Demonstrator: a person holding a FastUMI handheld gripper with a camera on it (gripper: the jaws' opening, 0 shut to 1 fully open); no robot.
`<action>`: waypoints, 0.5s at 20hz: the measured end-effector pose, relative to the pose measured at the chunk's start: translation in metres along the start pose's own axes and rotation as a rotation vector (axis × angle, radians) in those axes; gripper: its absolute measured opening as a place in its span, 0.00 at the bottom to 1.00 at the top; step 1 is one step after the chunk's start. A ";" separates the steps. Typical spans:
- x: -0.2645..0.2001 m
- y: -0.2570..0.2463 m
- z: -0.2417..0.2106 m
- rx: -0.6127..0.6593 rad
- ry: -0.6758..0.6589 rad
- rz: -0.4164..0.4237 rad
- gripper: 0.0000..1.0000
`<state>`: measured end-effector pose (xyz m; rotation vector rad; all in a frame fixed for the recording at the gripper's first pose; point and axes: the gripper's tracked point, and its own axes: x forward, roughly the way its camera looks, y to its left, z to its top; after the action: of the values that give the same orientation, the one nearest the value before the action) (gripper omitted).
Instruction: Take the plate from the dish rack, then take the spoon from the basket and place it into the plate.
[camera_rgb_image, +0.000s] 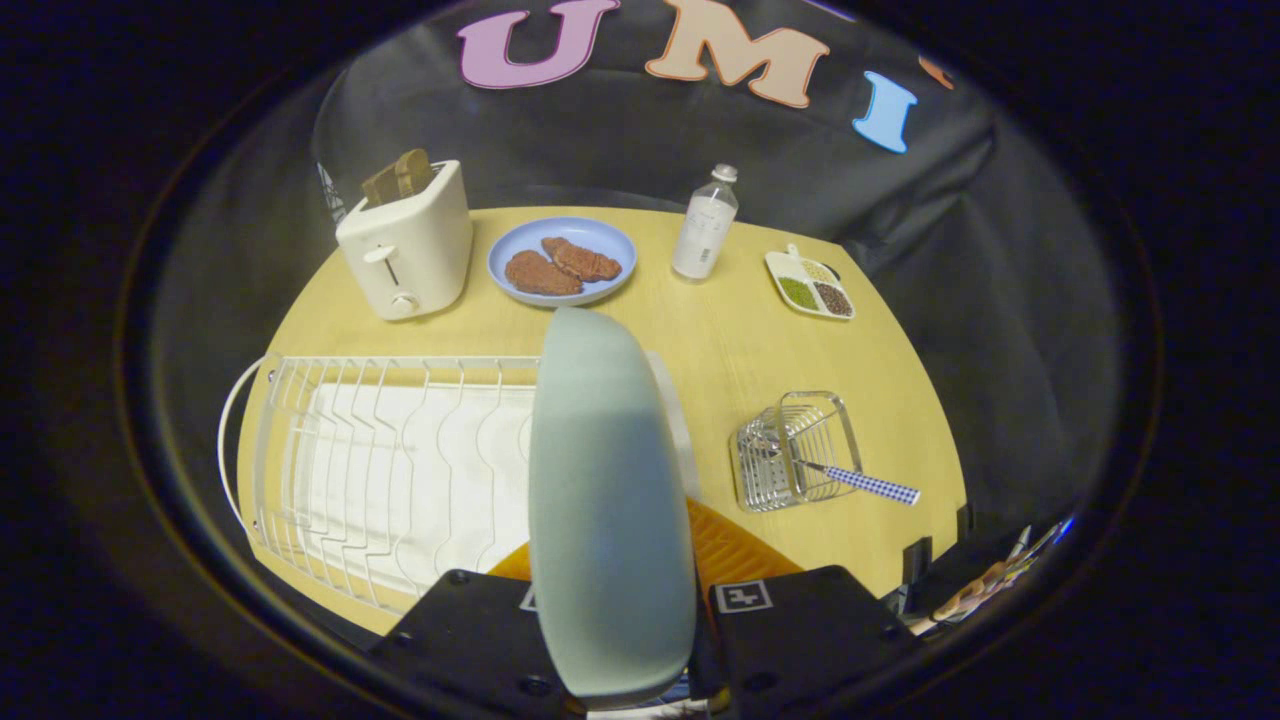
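Observation:
A pale grey-green plate (608, 490) stands on edge between my fingers, and the gripper (615, 610) is shut on its near rim. The plate rises over the right end of the white wire dish rack (390, 470), which holds a white mat and no other dishes. To the right of the fingers, a small wire basket (800, 450) sits on the wooden table (740, 350). A spoon (850, 478) with a blue checked handle lies in the basket, its handle sticking out to the right over the rim.
At the back of the table stand a white toaster (410, 245) with bread in it, a blue plate with two brown patties (562, 262), a plastic bottle (705, 225) and a small divided dish of grains (810, 285). Bare table lies between rack and basket.

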<state>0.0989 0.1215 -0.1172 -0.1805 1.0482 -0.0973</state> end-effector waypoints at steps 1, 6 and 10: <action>0.002 -0.001 0.001 0.004 0.000 -0.007 1.00; 0.002 0.000 0.000 -0.081 0.071 -0.086 1.00; 0.001 0.002 -0.007 -0.094 0.210 -0.023 1.00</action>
<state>0.0926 0.1228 -0.1217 -0.2717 1.2612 -0.0895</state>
